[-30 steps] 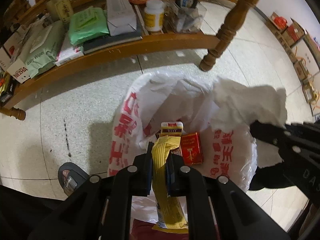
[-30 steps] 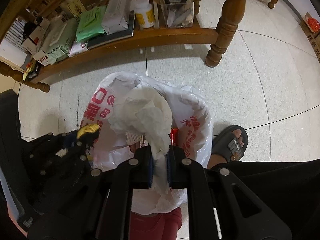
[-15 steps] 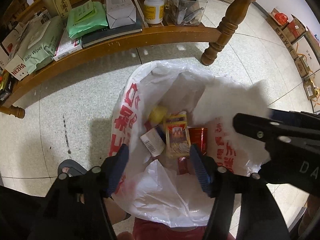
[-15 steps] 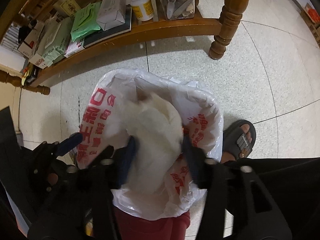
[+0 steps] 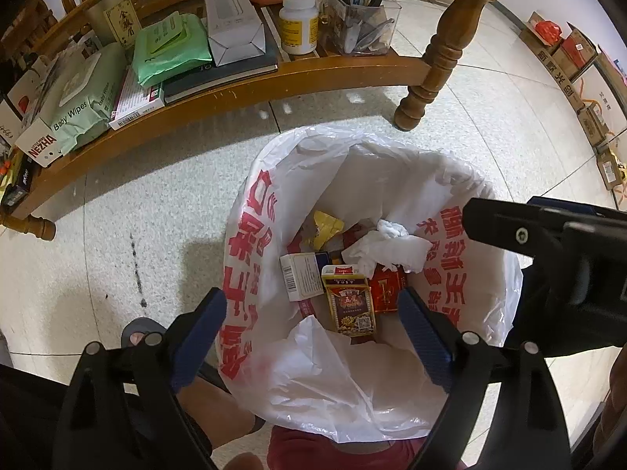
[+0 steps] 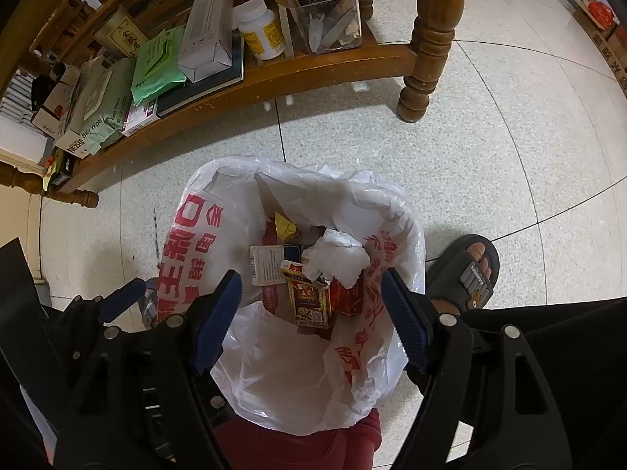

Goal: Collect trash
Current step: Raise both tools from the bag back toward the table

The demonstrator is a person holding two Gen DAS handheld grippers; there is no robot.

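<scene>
The left gripper (image 5: 311, 313) hung over the bin with its blue-padded jaws spread wide; they had just been opening, and nothing was pinched between them. The right gripper (image 6: 309, 299) pointed down beside it in the same way, its jaws also just opened and apart with nothing gripped, and in the left wrist view it showed as a black frame at the right edge. Directly below both sat the white plastic bag (image 5: 250, 274) with red printing, lining a red bin (image 6: 298, 446) whose rim peeked out at the bottom. Inside the bag lay the trash: a dark red-and-gold carton (image 5: 350, 305) nearest, a white box (image 5: 301, 282) with a barcode to its left, a red pack (image 5: 386, 290) to its right, and a crumpled white tissue (image 5: 386, 250) resting loose on top of them. A scrap of yellow wrapper (image 5: 327, 227) lay a little deeper, behind the boxes. A foot in a dark sandal (image 6: 466, 270) stood on the speckled tile floor (image 6: 490, 149) just right of the bag. Farther off stood a low wooden shelf (image 5: 243, 94) carrying a pack of baby wipes (image 5: 82, 105), a green pouch (image 5: 168, 47), a white carton (image 5: 233, 23), a white pill bottle (image 5: 299, 23) and a clear container (image 5: 366, 25) of tools. Cardboard boxes (image 5: 564, 55) lined the far wall.
</scene>
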